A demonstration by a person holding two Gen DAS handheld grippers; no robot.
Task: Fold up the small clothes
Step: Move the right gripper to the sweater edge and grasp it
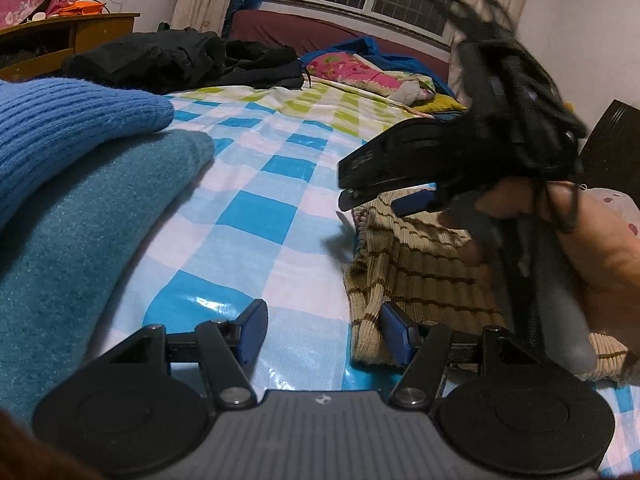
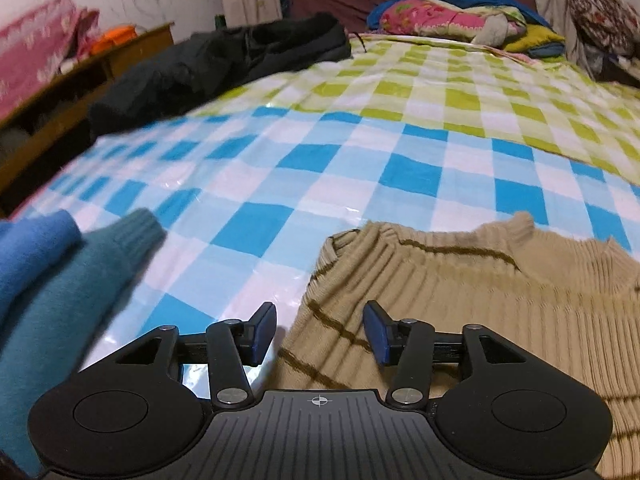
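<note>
The right tool (image 2: 320,330) hangs over the left edge of a beige striped sweater (image 2: 480,292), its blue pads spread apart with nothing pressed between them. The sweater lies flat on the bed's checked cover (image 2: 320,160), neckline facing away. At the left sit a teal sweater (image 2: 68,292) and a blue sweater (image 2: 28,252), stacked. Dark clothing (image 2: 216,60) and a pink floral bundle (image 2: 436,18) lie farther back.
</note>
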